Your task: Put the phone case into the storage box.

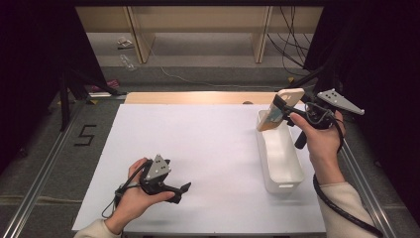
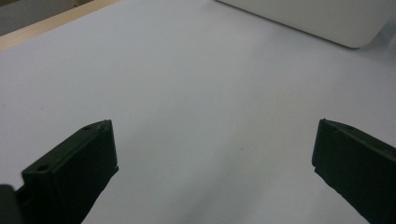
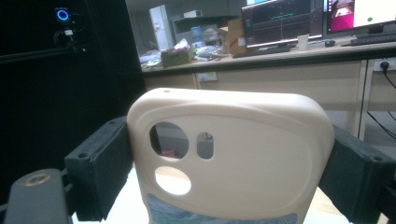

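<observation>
Right gripper (image 1: 283,110) clamped across the sides of a cream phone case (image 1: 280,110), held tilted in the air above the far end of the white plastic bin (image 1: 282,171). Step judged: carrying the case to the bin; next, lowering it inside and parting the jaws. Left gripper (image 1: 182,192), jaws wide apart and empty, rests low over the white table (image 1: 208,148). The right gripper view reveals the case's camera cut-outs (image 3: 169,140), unresolved from above
</observation>
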Motion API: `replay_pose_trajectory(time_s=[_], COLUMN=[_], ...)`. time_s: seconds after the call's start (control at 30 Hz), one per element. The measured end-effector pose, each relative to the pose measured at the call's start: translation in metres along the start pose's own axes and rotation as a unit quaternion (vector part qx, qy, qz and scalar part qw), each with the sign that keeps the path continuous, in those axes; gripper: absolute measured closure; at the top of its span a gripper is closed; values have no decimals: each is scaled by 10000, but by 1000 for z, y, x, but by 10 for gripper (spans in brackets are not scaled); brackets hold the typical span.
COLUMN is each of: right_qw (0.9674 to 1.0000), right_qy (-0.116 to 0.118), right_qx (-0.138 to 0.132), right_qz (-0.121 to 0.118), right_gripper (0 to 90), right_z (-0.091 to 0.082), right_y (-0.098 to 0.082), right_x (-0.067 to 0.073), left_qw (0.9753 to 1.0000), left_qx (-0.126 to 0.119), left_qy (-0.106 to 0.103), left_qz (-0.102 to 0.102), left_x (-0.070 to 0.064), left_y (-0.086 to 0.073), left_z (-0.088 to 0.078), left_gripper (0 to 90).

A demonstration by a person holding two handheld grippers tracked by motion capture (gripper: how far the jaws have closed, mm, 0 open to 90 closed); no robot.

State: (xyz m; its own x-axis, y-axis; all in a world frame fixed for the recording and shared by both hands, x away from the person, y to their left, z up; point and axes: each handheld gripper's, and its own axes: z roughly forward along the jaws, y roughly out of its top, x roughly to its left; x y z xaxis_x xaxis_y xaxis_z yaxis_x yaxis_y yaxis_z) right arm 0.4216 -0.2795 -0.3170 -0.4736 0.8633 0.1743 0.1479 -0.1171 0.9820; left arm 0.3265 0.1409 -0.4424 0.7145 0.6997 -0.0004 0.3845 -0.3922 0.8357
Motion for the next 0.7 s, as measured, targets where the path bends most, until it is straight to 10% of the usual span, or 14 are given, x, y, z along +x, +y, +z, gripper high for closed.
replay_pose_trajectory(time_s=[0.7], right_qw=[9998], right_qy=[-182], right_qx=[42], right_qz=[25], right_gripper=[131], right_z=[1], right_y=[-5], right_x=[-10], left_qw=[10000], left_qx=[-5], left_qy=[-2], left_qz=[1], left_x=[0], left_y=[0], left_z=[0], left_gripper=[0])
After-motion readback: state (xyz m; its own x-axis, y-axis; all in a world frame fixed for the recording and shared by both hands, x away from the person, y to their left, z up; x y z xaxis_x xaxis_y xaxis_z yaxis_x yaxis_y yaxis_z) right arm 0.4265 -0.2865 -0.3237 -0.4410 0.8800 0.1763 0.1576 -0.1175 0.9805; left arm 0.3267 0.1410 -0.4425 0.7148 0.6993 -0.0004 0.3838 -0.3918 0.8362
